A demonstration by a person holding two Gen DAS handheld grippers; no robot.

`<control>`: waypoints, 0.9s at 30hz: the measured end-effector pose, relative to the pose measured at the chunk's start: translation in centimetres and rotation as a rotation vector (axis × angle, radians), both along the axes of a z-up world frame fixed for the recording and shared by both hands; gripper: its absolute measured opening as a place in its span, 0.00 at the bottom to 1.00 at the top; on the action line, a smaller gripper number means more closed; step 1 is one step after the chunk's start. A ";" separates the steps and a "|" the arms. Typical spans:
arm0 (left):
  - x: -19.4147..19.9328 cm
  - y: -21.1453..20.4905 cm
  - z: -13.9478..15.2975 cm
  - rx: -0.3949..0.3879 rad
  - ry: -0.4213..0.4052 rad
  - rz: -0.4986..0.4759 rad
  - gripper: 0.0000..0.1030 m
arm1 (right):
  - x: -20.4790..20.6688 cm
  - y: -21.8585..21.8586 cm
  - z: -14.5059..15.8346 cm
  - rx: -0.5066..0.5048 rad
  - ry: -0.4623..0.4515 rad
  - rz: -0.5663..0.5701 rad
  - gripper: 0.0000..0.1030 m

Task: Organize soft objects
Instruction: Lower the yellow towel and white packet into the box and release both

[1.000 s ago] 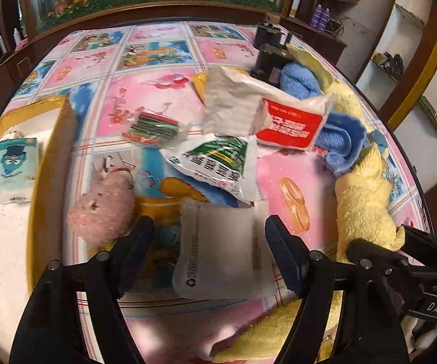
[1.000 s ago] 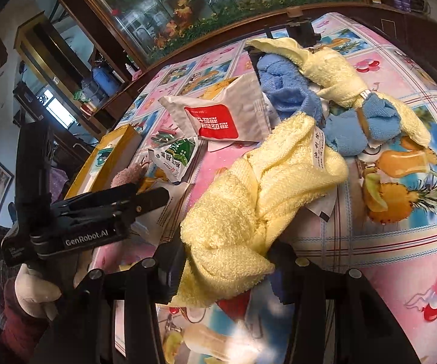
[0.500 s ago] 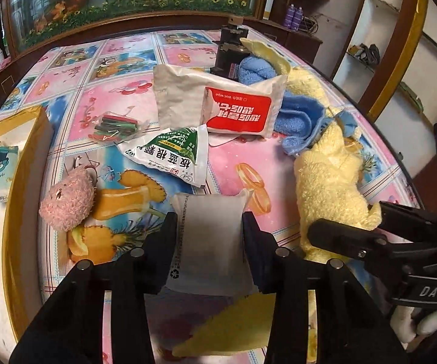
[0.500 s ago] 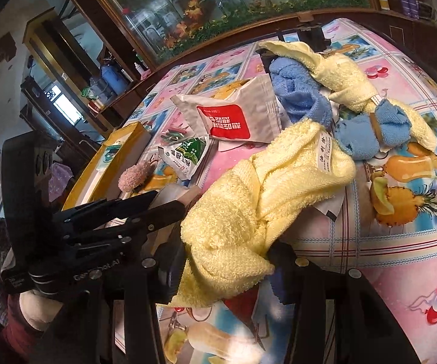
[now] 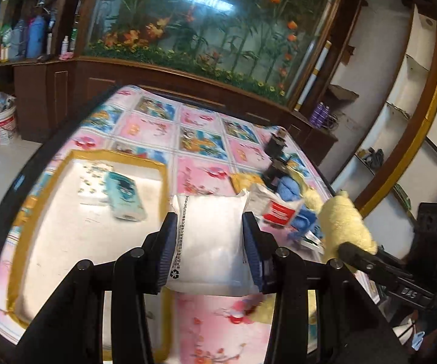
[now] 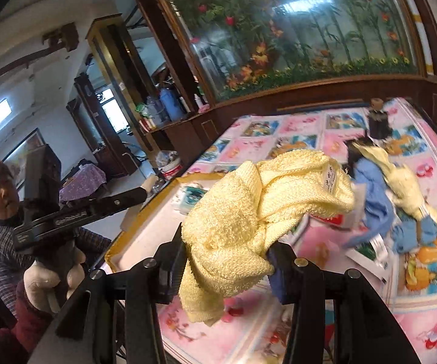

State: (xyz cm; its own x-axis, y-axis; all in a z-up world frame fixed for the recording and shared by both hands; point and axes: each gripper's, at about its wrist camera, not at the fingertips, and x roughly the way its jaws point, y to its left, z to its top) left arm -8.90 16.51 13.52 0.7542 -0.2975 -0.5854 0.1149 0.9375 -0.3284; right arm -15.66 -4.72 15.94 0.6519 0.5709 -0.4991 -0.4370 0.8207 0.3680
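Plastic, smooth and slightly crinkled, forms the flat white pouch (image 5: 209, 242) pinched between the left gripper (image 5: 209, 245), whose blue-padded jaws press its two side edges at nine and three o'clock, holding it clear of the glossy patterned tablecloth (image 5: 200, 139); the yellow-rimmed tray (image 5: 15, 236) with a teal tissue pack (image 5: 125, 195) lies at ten o'clock. Loopy, fluffy terry makes up the yellow towel (image 6: 258, 206), bunched into a lump, which the right gripper (image 6: 227, 267) clamps by its lower folds, the bulk spilling toward twelve and one o'clock while a loose corner droops at six.
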 end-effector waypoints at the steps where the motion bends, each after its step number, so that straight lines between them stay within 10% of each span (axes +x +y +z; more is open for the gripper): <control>1: 0.5 1.1 0.0 0.008 0.001 0.025 0.39 | 0.4 1.2 0.7 0.000 -0.014 0.026 0.46; 8: 5.8 7.9 -3.9 0.003 0.096 0.171 0.39 | 4.7 10.9 1.0 0.011 0.028 0.208 0.45; 17: 10.6 11.3 -9.6 -0.019 0.232 0.266 0.41 | 11.9 22.0 -6.1 -0.054 0.270 0.404 0.45; 27: 8.8 12.4 -8.2 -0.046 0.187 0.274 0.57 | 16.6 24.8 -11.3 -0.132 0.386 0.388 0.52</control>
